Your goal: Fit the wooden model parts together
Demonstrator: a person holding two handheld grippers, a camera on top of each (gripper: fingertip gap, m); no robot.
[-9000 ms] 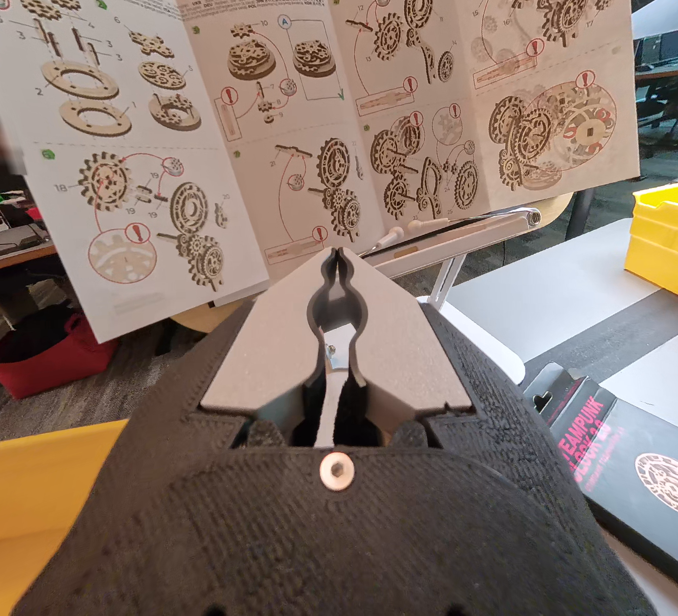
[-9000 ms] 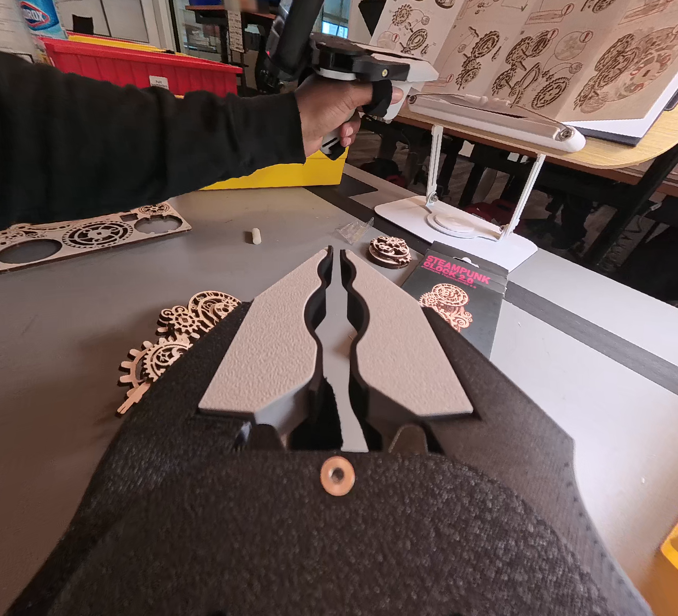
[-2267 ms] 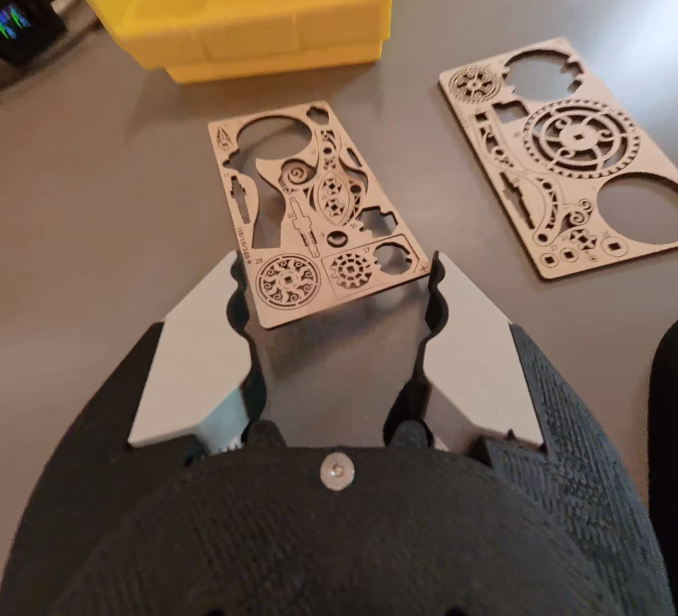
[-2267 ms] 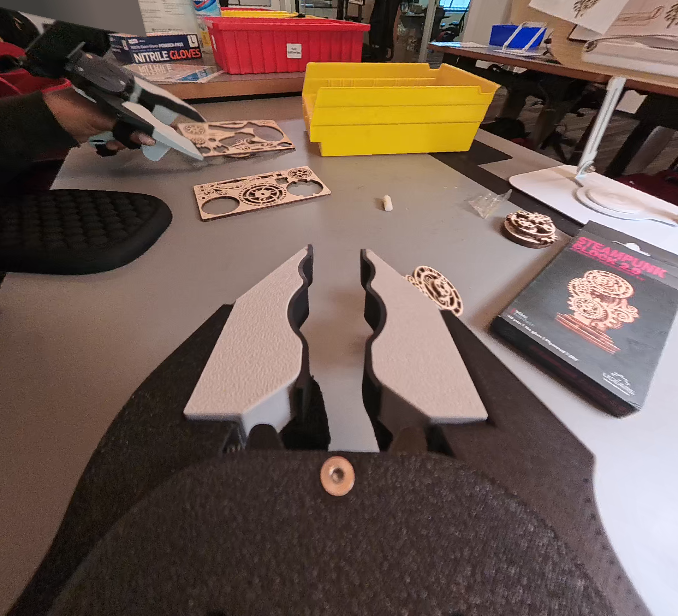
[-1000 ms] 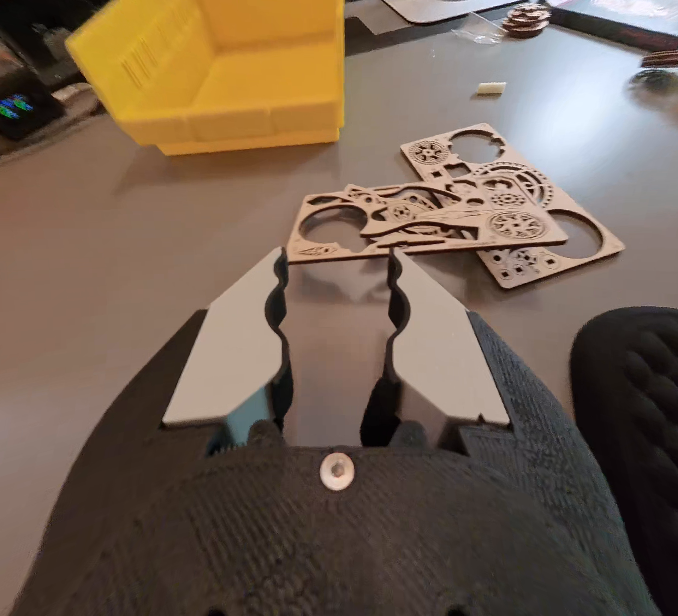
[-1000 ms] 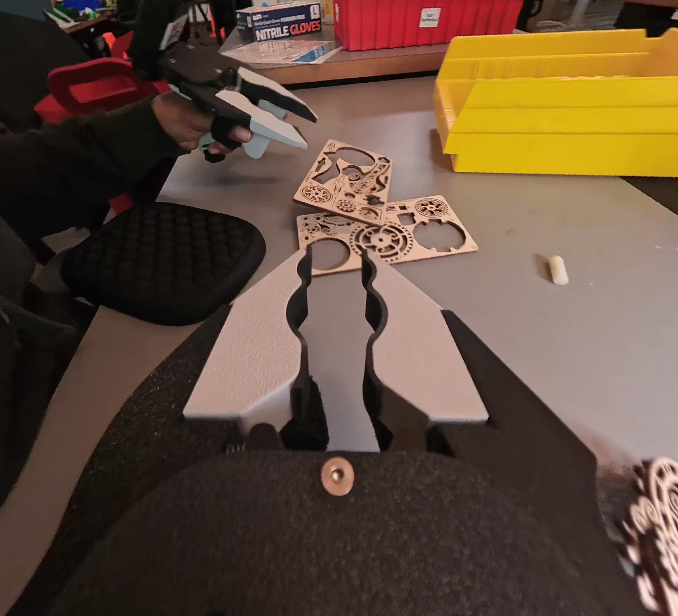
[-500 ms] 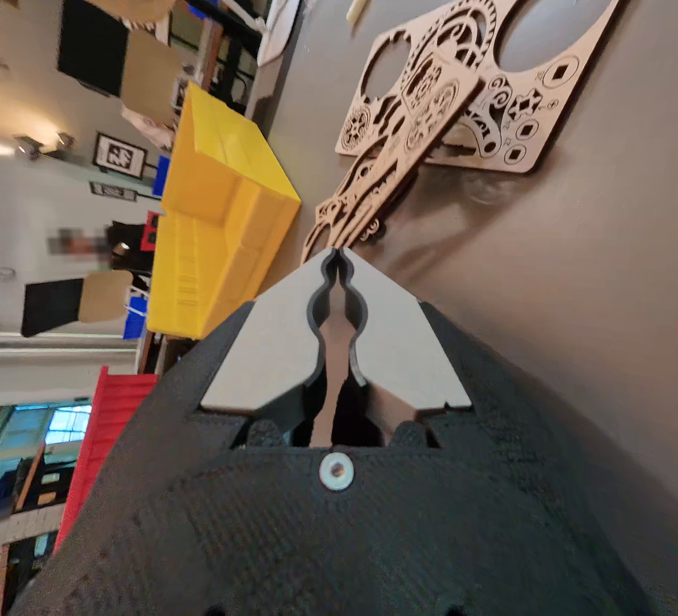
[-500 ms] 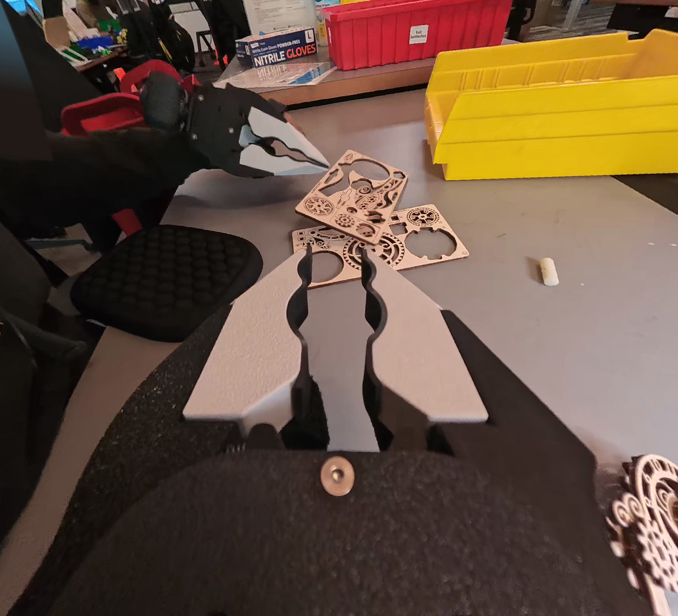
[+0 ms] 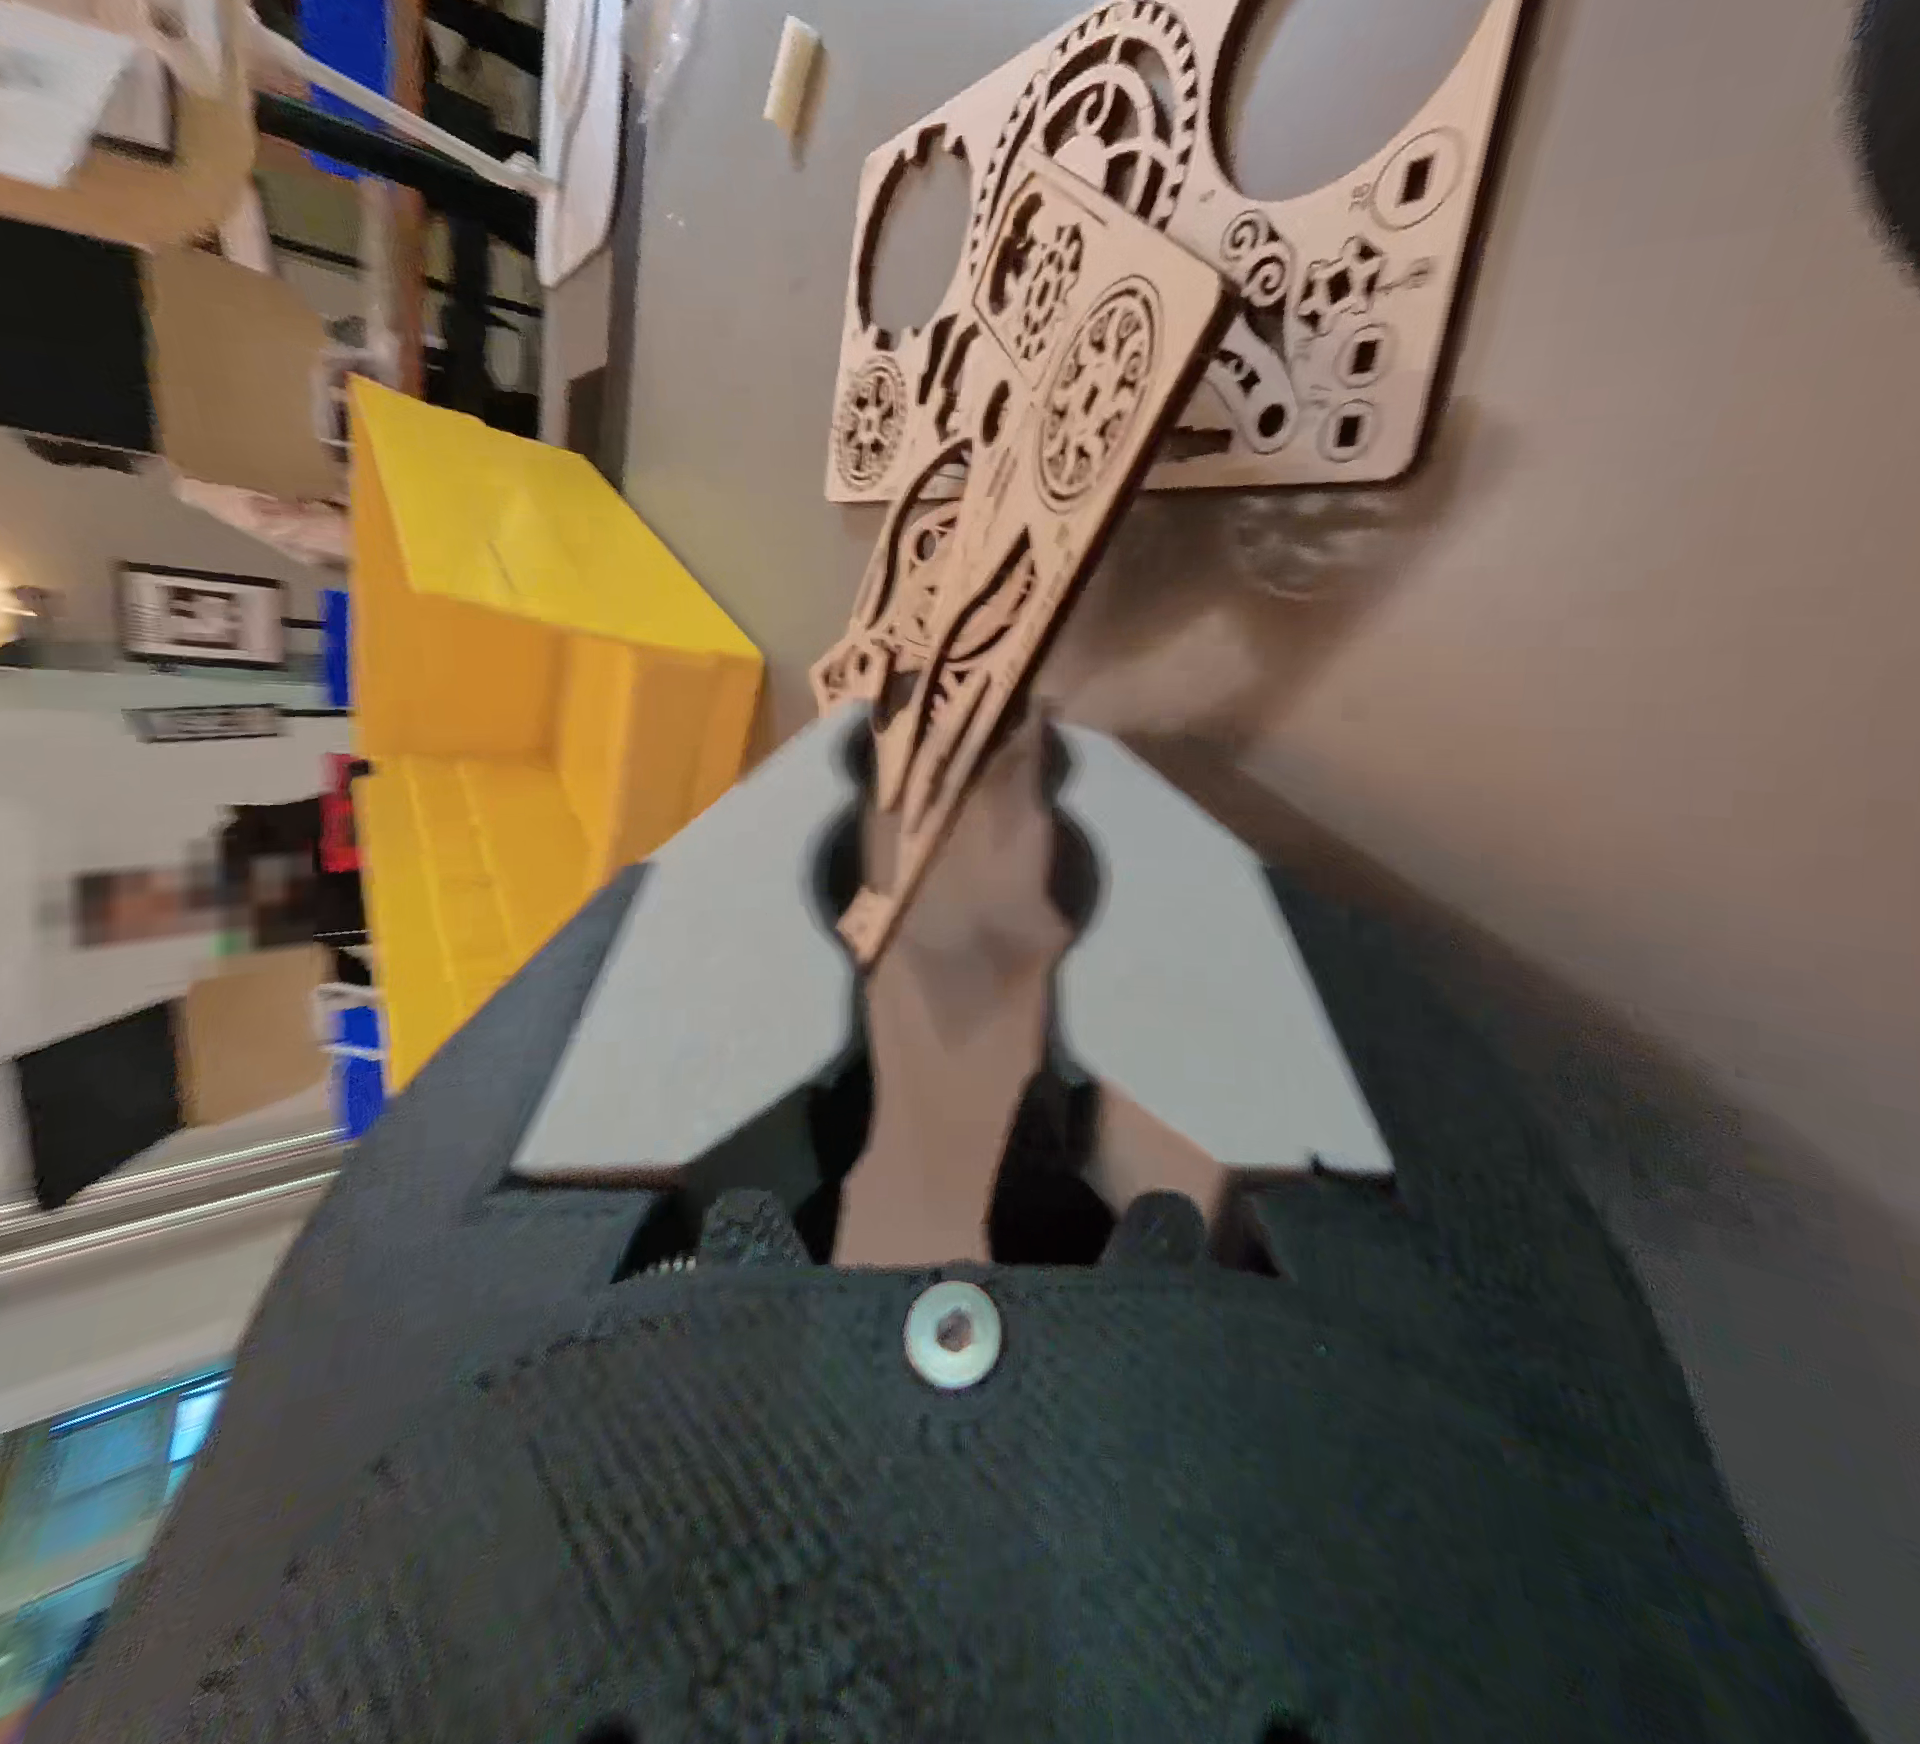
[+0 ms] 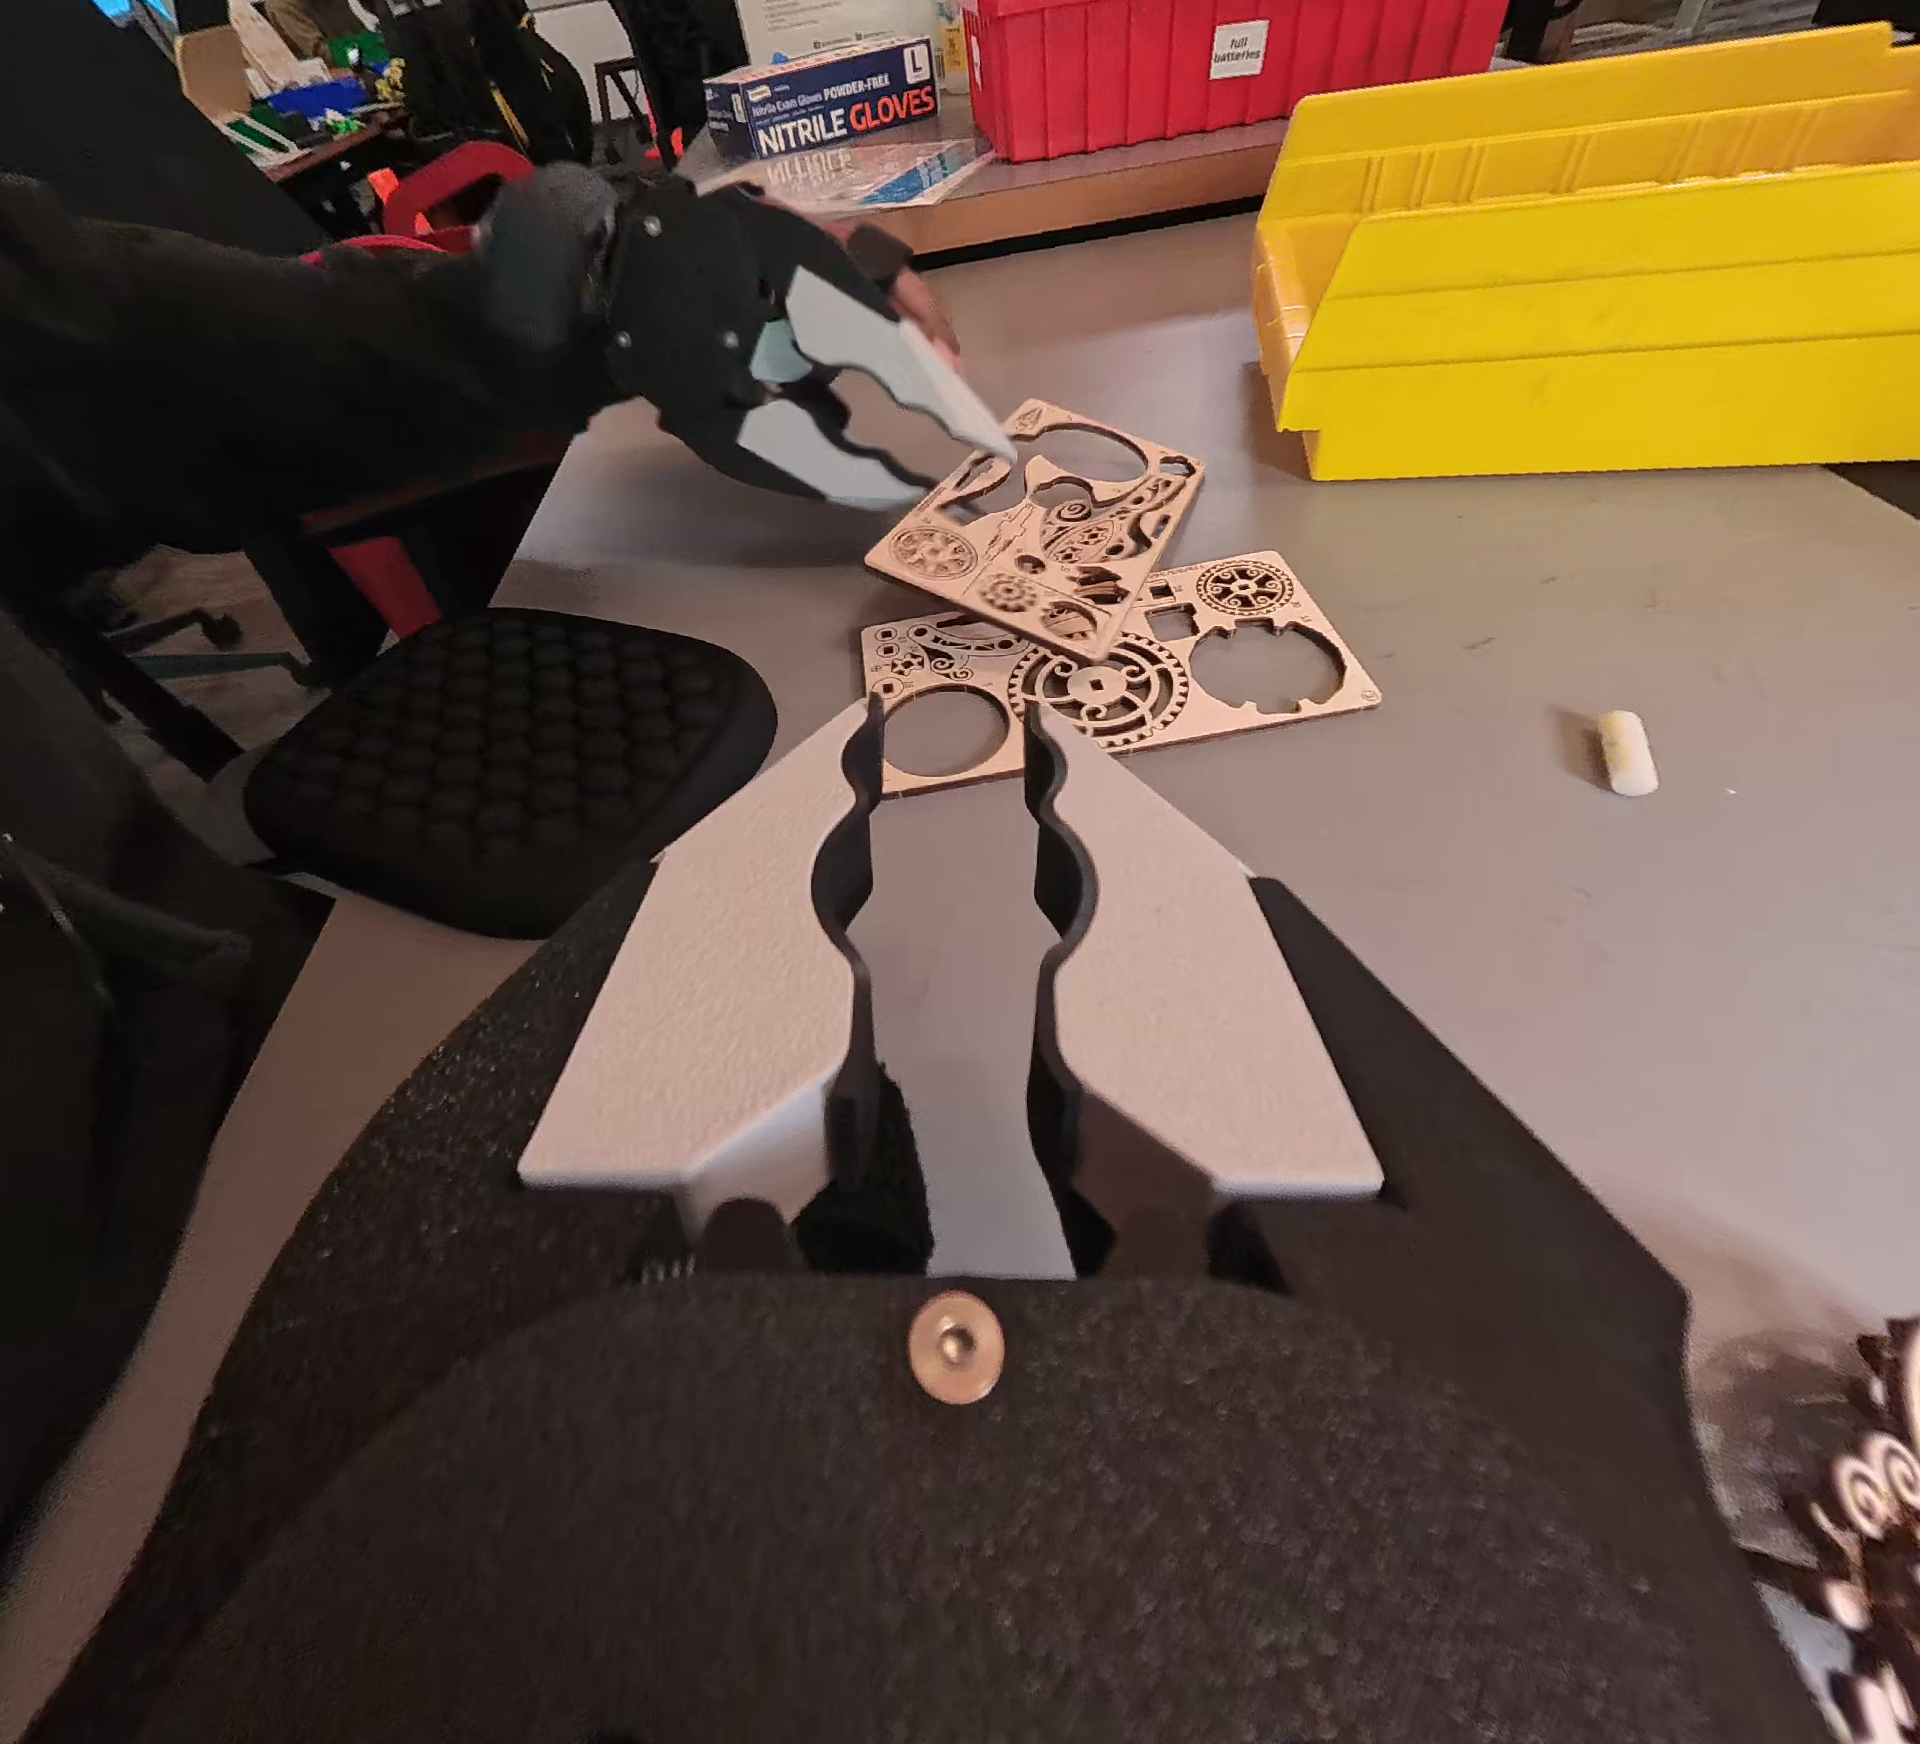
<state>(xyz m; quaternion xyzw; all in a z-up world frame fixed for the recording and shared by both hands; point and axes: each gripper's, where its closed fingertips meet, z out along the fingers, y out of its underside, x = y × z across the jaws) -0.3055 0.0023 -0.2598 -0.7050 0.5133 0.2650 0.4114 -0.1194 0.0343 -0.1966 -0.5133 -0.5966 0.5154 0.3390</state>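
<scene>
Two pale tan wooden sheets point(image 10: 1039, 541) point(image 10: 1122, 671) carry laser-cut gear and scroll patterns on a grey worktop point(image 10: 1558, 915). The bin point(image 10: 1600, 312) is bright yellow. The jaws are light grey on black.

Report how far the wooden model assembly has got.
Nothing looks fitted yet. Left gripper, jaws open, straddles the near edge of the upper wooden sheet, which overlaps the lower sheet on the table. Right gripper hovers open, empty. Left: gripping, freeing parts, joining them.

Yellow bin point(image 10: 1600, 312) — red bin point(image 10: 1236, 32) behind.
</scene>
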